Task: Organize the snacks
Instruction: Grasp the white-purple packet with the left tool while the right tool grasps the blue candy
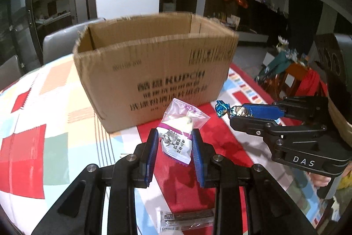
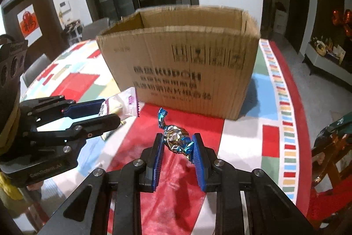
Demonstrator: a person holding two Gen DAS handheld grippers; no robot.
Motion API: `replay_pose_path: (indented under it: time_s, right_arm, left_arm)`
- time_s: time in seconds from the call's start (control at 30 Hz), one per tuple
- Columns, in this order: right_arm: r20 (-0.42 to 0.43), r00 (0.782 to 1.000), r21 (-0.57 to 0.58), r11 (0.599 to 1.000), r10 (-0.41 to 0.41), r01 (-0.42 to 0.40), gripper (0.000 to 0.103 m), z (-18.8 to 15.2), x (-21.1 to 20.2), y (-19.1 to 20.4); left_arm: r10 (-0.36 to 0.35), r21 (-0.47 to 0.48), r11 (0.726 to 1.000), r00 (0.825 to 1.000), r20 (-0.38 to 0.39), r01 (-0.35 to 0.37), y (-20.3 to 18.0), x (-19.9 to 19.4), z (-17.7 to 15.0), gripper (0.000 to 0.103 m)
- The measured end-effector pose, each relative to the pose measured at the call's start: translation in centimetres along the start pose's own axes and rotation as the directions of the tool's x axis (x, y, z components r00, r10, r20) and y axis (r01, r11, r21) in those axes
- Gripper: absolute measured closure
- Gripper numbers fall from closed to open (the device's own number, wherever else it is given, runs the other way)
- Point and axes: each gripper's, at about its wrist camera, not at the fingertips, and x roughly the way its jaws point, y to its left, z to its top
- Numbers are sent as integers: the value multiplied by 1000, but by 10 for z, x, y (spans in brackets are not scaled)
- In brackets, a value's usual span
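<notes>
My left gripper (image 1: 175, 136) is shut on a white and purple snack packet (image 1: 178, 136) and holds it above the table, in front of an open cardboard box (image 1: 154, 67). My right gripper (image 2: 178, 142) is shut on a foil-wrapped candy with blue twisted ends (image 2: 176, 138), also in front of the box (image 2: 187, 67). In the left wrist view the right gripper (image 1: 236, 113) with its candy (image 1: 228, 110) is to the right. In the right wrist view the left gripper (image 2: 110, 110) with the packet (image 2: 121, 105) is to the left.
The box stands on a table with a patchwork cloth of red, white, blue and green (image 1: 33, 124). A clear-wrapped dark snack bar (image 1: 184, 220) lies on the cloth below my left gripper. Grey chairs (image 1: 61, 41) stand behind the table. A wooden chair (image 2: 330, 151) is at the right.
</notes>
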Motion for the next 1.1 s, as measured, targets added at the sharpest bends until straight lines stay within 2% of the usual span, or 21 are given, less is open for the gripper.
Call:
replay_pose_path:
  time_s: [0.3, 0.63, 0.9, 1.1]
  right_arm:
    - [133, 991, 17, 1000, -10, 8, 76, 29, -36, 5]
    - [235, 972, 25, 999, -29, 24, 76, 71, -55, 3]
    - [262, 964, 30, 999, -49, 43, 76, 98, -52, -2]
    - [259, 964, 41, 997, -67, 58, 76, 112, -38, -9]
  left_arm:
    - [19, -29, 999, 994, 111, -15, 3, -35, 34, 73]
    - [45, -28, 999, 981, 188, -40, 13, -52, 73, 73]
    - [68, -24, 998, 975, 210, -65, 25, -49, 99, 73]
    - [70, -26, 997, 978, 198, -67, 32, -33, 114, 73]
